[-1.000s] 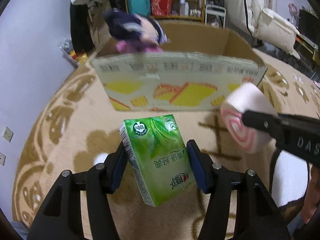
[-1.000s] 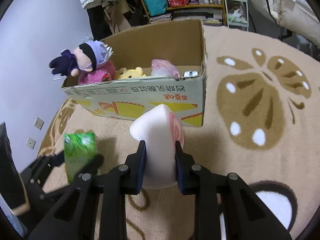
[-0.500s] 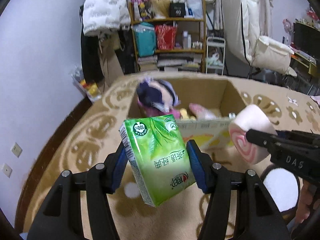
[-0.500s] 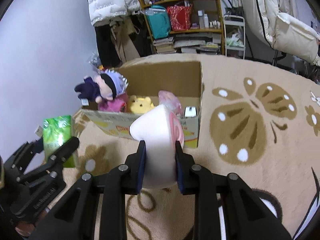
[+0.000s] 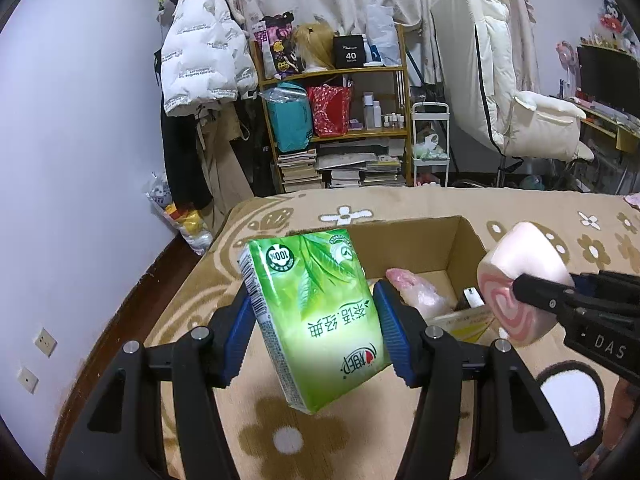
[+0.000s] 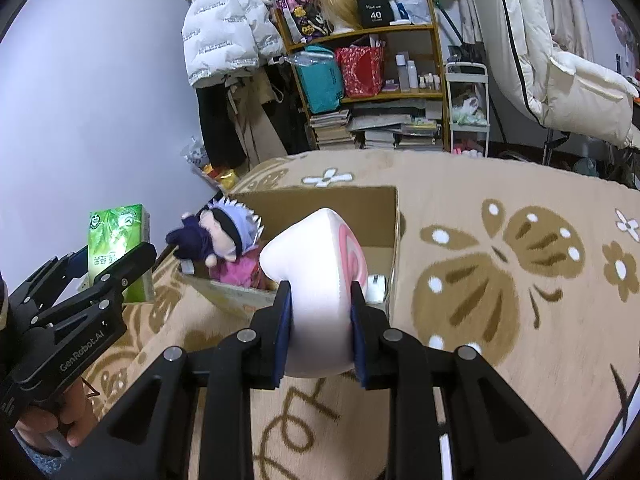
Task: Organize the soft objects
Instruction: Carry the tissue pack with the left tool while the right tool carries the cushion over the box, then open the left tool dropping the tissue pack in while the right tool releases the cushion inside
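A green tissue pack [image 5: 316, 320] is clamped tilted in the left gripper [image 5: 314, 330], and a squishy pink-swirl cushion [image 6: 320, 296] is pinched tight by the right gripper [image 6: 320, 334]. Both are held up over the rug [image 6: 520, 340], just short of the cardboard box [image 6: 384, 216] where a doll [image 6: 218, 236] is already sat.

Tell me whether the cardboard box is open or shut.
Open. The cardboard box has no lid over it, and a doll pokes above its rim.
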Available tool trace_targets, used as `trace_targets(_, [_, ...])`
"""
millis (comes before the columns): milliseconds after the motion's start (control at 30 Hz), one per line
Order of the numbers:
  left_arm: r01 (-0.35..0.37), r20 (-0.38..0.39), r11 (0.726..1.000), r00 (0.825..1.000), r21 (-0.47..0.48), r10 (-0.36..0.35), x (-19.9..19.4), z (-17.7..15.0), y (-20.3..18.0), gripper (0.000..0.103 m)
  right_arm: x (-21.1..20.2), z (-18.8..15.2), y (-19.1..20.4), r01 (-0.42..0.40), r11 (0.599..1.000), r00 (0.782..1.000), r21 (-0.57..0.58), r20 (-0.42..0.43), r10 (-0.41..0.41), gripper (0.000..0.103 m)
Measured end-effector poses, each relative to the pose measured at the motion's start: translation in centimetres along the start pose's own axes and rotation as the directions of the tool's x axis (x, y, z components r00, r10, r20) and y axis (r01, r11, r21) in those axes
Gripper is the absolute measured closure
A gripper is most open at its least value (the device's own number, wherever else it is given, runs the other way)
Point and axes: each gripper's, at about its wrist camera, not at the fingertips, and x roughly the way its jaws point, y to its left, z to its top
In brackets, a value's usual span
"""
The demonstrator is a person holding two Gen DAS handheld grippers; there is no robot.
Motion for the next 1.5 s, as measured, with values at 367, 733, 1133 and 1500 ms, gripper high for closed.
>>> trace_targets(367, [-0.025, 0.001, 1.0, 1.0, 0.001, 0.025, 2.2, 2.5, -0.6, 0.045, 1.4, 3.2, 0.6, 0.073, 0.997, 0.997, -0.037, 0.035, -0.072, 0.073])
trace_targets(733, [-0.021, -0.033, 1.0, 0.999, -0.007, 0.021, 5.1, 4.3, -1.8, 0.045, 3.6, 5.0, 0.7, 0.123, 0.99, 0.992, -0.072, 0.033, -0.121, 0.073])
trace_targets(1133, [0.001, -0.094, 0.999, 0.996, 0.045, 0.003, 8.5, 4.1, -4.0, 0.044, 6.4, 5.4, -1.4, 0.084, 0.996, 0.996, -0.028, 0.006, -0.084, 0.068])
trace_targets(1500, [0.019, -0.126, 0.997, 0.992, 0.074, -0.01, 10.1, 3.2, -5.2, 0.034, 7.8, 4.9, -4.7, -0.006, 0.995, 1.0, 0.098, -0.029, 0.008, 0.064])
